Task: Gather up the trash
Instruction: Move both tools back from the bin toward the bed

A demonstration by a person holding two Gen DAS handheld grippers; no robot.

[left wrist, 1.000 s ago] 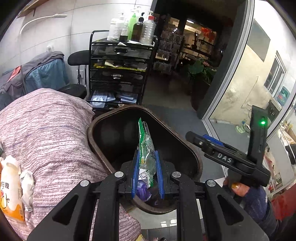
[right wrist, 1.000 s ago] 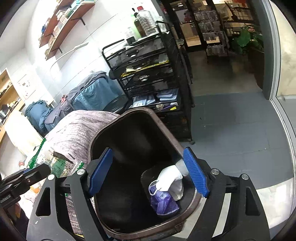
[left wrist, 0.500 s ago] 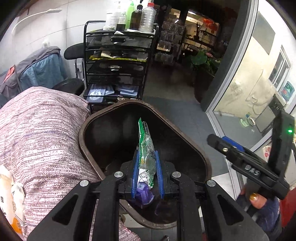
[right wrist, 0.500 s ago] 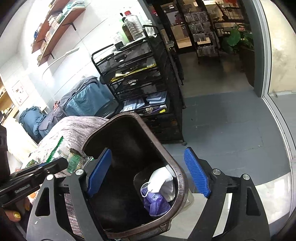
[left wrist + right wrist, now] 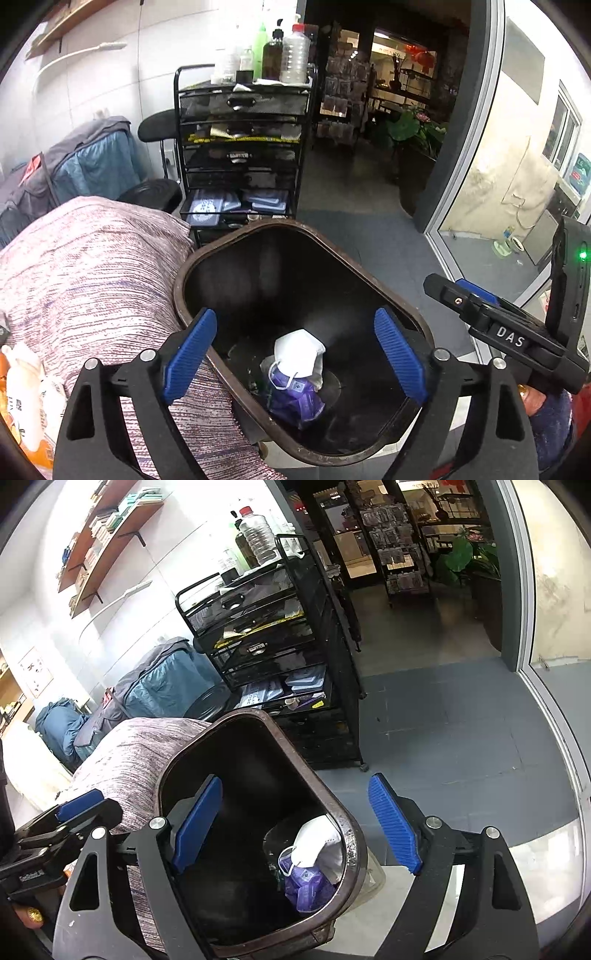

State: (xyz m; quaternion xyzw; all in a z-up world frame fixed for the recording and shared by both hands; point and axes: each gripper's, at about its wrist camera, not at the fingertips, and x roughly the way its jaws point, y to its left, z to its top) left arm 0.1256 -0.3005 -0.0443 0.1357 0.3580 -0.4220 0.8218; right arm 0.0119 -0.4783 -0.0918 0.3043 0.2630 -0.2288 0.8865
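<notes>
Gone from my opening left claw (image 5: 293,354), wrapper now binned (image 5: 236,243); right claw (image 5: 297,821) gapes empty; packets (image 5: 26,391) remain left.

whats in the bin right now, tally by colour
white face mask: 1
purple wrapper: 1
total: 2 that can be told apart at the bottom of the brown bin; the dark floor may hide more

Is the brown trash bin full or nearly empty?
Nearly empty. The brown plastic trash bin shows dark bare walls, with only a white face mask and crumpled purple wrapper at the bottom.
</notes>
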